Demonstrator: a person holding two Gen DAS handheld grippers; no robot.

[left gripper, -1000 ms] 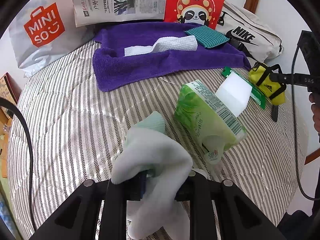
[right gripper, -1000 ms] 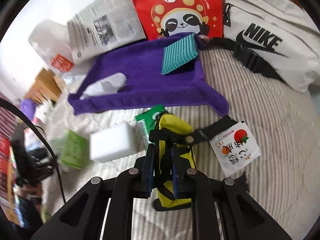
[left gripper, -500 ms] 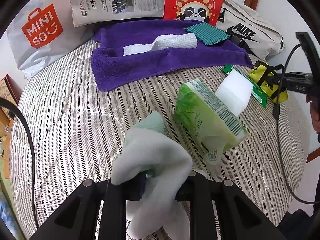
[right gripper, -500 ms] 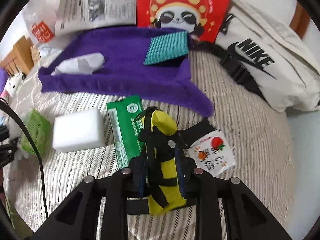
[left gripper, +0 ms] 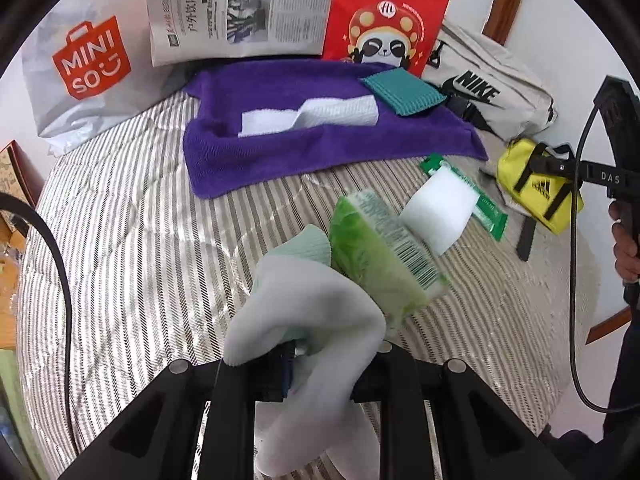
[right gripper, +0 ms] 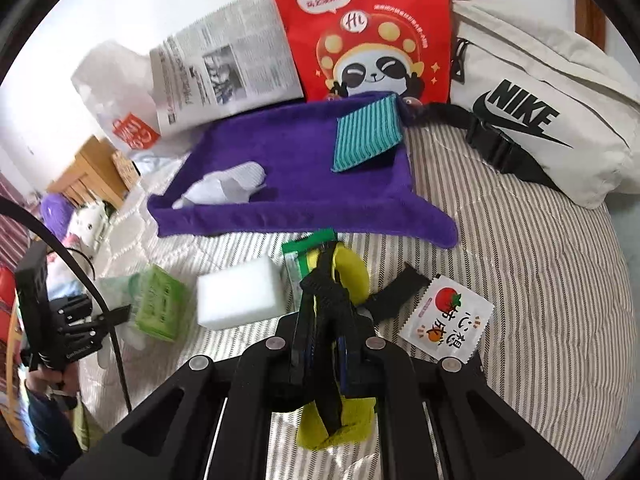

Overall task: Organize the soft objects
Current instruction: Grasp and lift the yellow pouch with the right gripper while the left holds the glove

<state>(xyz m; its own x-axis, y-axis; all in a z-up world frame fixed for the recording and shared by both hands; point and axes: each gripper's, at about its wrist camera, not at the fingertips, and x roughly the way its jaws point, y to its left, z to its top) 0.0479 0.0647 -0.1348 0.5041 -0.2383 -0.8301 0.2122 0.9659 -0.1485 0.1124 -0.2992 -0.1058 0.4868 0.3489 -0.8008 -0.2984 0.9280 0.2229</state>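
The sock (left gripper: 316, 320) drapes over the left tool (left gripper: 328, 360), hiding its fingertips. The pouch (right gripper: 340, 280) covers the right tool's (right gripper: 320, 344) tips. The tissue pack (right gripper: 160, 304) at left is blurred. The red bag (right gripper: 360, 28) is cut off at the top edge.

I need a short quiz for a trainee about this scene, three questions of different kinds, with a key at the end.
1. True or false: the teal cloth lies on the purple towel.
2. What does the left gripper hold?
A. a newspaper
B. a pale sock
C. a white sponge
3. Fill in: the right gripper is clamped on the black strap of the ______ pouch.

Key: 1 true; 2 B; 3 yellow.
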